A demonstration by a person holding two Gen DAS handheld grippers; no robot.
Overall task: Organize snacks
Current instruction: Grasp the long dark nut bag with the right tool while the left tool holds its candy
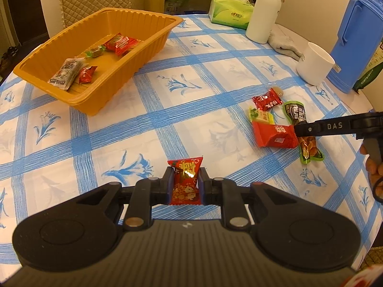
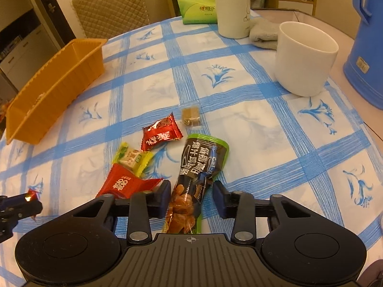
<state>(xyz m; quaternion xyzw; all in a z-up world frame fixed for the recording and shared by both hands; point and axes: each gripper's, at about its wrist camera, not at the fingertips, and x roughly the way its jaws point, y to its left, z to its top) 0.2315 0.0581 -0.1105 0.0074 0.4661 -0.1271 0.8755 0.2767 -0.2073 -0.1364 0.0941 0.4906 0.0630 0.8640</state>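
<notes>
My left tongs (image 1: pixel 185 183) pinch a red candy (image 1: pixel 185 179) for the tray (image 1: pixel 153 45) at ten o'clock, while my right tongs (image 2: pixel 191 198) straddle the long green packet (image 2: pixel 194 179), not visibly gripping it.

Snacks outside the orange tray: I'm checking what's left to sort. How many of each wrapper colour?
Red wrappers: 3, one in the left gripper
Yellow-green wrapper: 1
Dark green-edged stick pack: 1
Clear-wrapped brown candy: 1
Total: 6

black grippers (image 1: pixel 185 183), blue-padded jaws, "DAS" lettering
</notes>
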